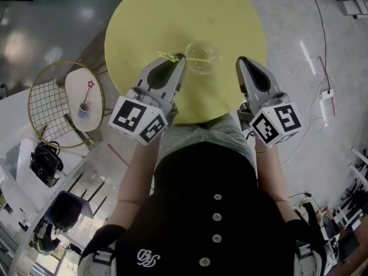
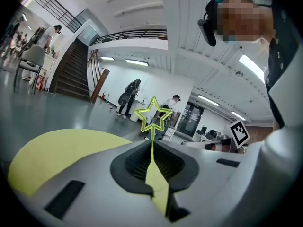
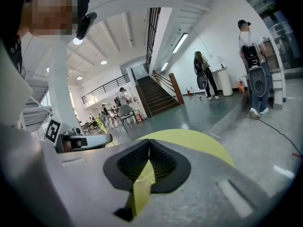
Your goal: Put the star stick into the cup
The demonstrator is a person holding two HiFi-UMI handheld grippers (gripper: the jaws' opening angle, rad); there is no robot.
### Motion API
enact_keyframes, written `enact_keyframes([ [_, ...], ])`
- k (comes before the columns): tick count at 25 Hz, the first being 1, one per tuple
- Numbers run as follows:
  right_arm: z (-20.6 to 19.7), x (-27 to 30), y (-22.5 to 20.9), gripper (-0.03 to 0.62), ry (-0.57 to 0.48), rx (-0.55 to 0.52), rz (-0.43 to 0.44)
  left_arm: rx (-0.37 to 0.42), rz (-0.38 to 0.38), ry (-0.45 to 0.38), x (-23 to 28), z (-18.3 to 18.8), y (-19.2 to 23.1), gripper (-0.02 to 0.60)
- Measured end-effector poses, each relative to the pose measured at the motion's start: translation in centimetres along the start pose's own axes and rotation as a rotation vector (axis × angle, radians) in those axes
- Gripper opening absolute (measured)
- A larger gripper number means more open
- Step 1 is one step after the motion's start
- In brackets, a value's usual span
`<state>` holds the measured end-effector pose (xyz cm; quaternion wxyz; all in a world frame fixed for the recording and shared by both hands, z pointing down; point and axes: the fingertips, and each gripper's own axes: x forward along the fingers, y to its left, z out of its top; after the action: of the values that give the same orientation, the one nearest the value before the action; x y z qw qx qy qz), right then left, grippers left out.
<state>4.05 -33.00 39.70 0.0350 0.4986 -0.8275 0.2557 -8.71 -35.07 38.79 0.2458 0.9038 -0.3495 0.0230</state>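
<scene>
Two handheld grippers are over the near edge of a round yellow-green table [image 1: 172, 16], both tips pointing towards its middle.

The left gripper [image 1: 179, 59] has its jaws pressed together on the thin stem of a yellow-green plastic stick topped with an open star outline [image 2: 152, 134]. In the left gripper view the stem rises from between the ribbed black pads and the star stands clear above the tips. From the head view the stick [image 1: 167, 56] juts out from the tip towards the table's left edge, over the tabletop and outside the cup.

A clear glass cup [image 1: 215, 56] stands upright on the table, nearer the near edge than the centre, between the two gripper tips. The left tip is just beside it on its left. A thin yellow line crosses the glass, but I cannot tell what it is.

The right gripper [image 1: 241, 62] is to the right of the cup, a little apart from it. Its own view shows the pads [image 3: 161, 162] meeting at the tip with nothing between them.

Off the table's left edge, on the floor, stands a small white round side table [image 1: 77, 85] with a little cup holding a red star stick [image 1: 84, 105].
</scene>
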Motion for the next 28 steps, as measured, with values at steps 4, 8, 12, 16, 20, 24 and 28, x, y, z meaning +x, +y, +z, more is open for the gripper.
enact_keyframes([
  [4,-0.3,0.1,0.0,0.003,0.016,-0.014,-0.003,-0.021,0.000,0.015,0.2,-0.6,0.3,0.020],
  [8,-0.5,0.2,0.3,0.004,0.024,-0.016,0.000,-0.036,0.012,0.028,0.3,-1.3,0.6,0.020],
  [12,-1.2,0.1,0.0,0.003,0.041,0.006,-0.004,-0.043,0.023,0.034,0.8,-2.0,1.0,0.020],
  [16,-1.7,0.4,0.1,0.003,0.058,0.008,0.006,-0.043,0.022,0.026,0.9,-2.2,1.2,0.020],
  [20,-1.6,0.6,0.7,0.003,0.064,-0.004,0.021,-0.033,0.016,0.017,0.8,-2.0,1.3,0.020],
  [24,-1.8,0.5,0.8,0.003,0.066,-0.004,0.027,-0.036,0.012,0.053,1.1,-2.5,1.2,0.021],
  [28,-2.0,0.3,0.8,0.003,0.062,0.003,0.022,-0.039,0.005,0.072,1.3,-3.2,1.2,0.021],
])
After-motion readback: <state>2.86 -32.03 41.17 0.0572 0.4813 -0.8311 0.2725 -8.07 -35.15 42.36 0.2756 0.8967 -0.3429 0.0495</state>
